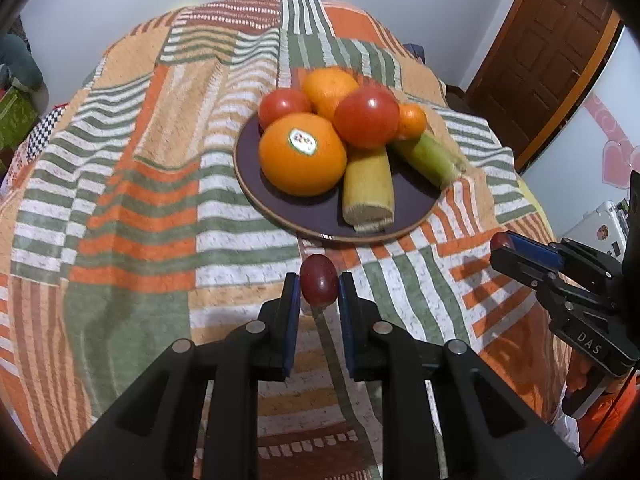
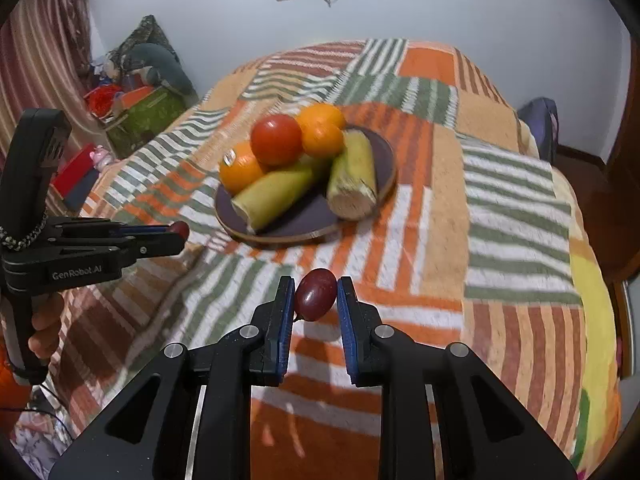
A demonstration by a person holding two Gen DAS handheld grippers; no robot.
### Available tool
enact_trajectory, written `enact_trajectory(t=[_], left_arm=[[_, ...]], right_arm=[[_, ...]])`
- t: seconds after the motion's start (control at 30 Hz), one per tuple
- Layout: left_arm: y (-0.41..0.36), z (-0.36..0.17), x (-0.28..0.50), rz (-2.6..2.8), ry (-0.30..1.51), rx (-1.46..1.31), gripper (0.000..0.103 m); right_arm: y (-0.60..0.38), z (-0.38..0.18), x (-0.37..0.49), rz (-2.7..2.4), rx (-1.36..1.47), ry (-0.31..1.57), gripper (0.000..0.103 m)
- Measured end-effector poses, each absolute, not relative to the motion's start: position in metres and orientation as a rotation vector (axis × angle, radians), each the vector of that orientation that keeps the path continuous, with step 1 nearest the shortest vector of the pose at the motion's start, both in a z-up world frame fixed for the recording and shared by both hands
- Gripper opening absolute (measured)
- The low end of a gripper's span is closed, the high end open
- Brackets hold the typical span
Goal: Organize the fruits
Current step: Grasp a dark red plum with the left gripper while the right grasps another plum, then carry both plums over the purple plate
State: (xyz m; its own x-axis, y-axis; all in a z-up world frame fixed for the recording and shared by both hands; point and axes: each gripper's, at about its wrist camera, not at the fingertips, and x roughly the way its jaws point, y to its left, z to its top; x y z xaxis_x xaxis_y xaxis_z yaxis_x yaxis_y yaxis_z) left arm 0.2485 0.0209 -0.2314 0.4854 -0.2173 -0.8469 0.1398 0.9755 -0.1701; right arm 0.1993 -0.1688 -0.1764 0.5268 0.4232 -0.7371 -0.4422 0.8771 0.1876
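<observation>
A dark round plate (image 1: 408, 216) (image 2: 376, 152) on the striped bedspread holds oranges (image 1: 302, 154) (image 2: 240, 170), tomatoes (image 1: 366, 118) (image 2: 276, 138) and two pieces of sugarcane (image 1: 368, 186) (image 2: 354, 178). My left gripper (image 1: 319, 290) is shut on a dark red grape (image 1: 319, 285), held above the cloth just in front of the plate; it also shows in the right wrist view (image 2: 178, 230). My right gripper (image 2: 316, 294) is shut on another dark red grape (image 2: 317, 294), held right of the left gripper; it shows in the left wrist view (image 1: 502, 242).
The bedspread (image 1: 140, 208) (image 2: 500, 220) covers a bed. A wooden door (image 1: 552, 48) stands at the right. Boxes and clutter (image 2: 136, 108) lie on the floor at the bed's left. A purple bag (image 2: 540, 120) sits beyond the far right corner.
</observation>
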Motion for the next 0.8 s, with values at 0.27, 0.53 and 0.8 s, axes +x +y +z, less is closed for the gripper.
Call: enact_trajectory(t=[0.27, 0.53, 0.8], left_arm=[[0.025, -0.222, 0.261, -0.224, 1.012, -0.084, 0.019], [0.019, -0.224, 0.278, -0.248, 1.004, -0.067, 0.019], [0.015, -0.239, 0.296, -0.263, 1.023, -0.075, 0.019]], right_arm=[[-0.144, -0.174, 0.217, 0.554, -0.048, 0.833, 0.02], [-0.128, -0.185, 0.235, 0.558, -0.067, 0.852, 0.02], [-0.125, -0.198, 0.245, 0.556, -0.076, 0.887, 0.02]])
